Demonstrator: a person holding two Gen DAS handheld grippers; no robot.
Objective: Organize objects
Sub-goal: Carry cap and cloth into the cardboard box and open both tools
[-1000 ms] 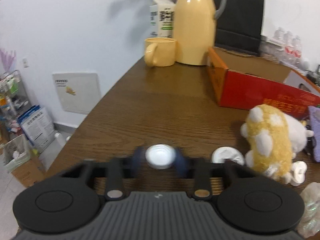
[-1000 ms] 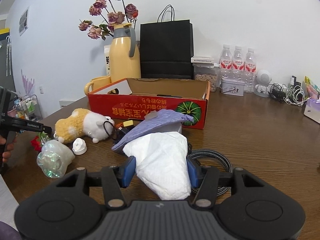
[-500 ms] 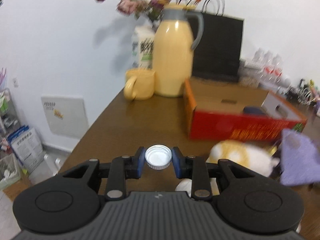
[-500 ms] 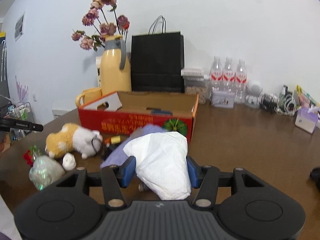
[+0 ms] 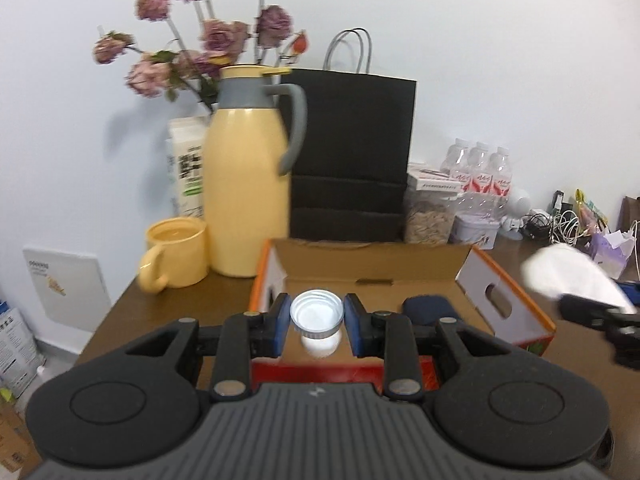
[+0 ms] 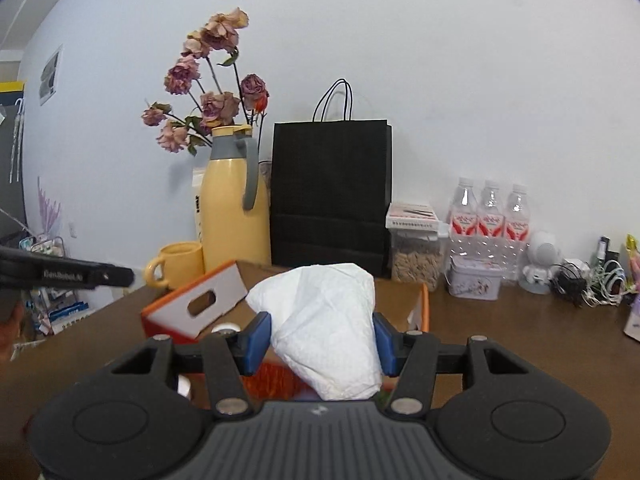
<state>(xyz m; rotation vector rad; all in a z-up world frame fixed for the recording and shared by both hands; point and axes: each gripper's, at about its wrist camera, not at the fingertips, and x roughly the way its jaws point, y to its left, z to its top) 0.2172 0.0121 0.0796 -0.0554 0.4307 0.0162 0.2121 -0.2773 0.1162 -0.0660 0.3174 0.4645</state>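
Note:
My left gripper [image 5: 317,326] is shut on a small white bottle cap [image 5: 317,313] and holds it above the near left part of the open red cardboard box [image 5: 516,312]. A second white cap [image 5: 320,346] shows just below it, and a dark blue object [image 5: 429,309] lies inside the box. My right gripper [image 6: 322,340] is shut on a crumpled white tissue [image 6: 328,324] above the same box [image 6: 224,292]. The right gripper and tissue also show at the right edge of the left wrist view [image 5: 568,280].
Behind the box stand a yellow thermos jug [image 5: 246,196], a yellow mug [image 5: 176,254], dried flowers [image 5: 200,44], a black paper bag [image 5: 352,160], three water bottles [image 6: 490,220], a jar [image 6: 416,260] and a tin [image 6: 474,282]. Cables [image 6: 588,280] lie at the right.
Both grippers have risen and moved forward over the red box, each still holding its object. The plush toy and other table items have dropped out of view.

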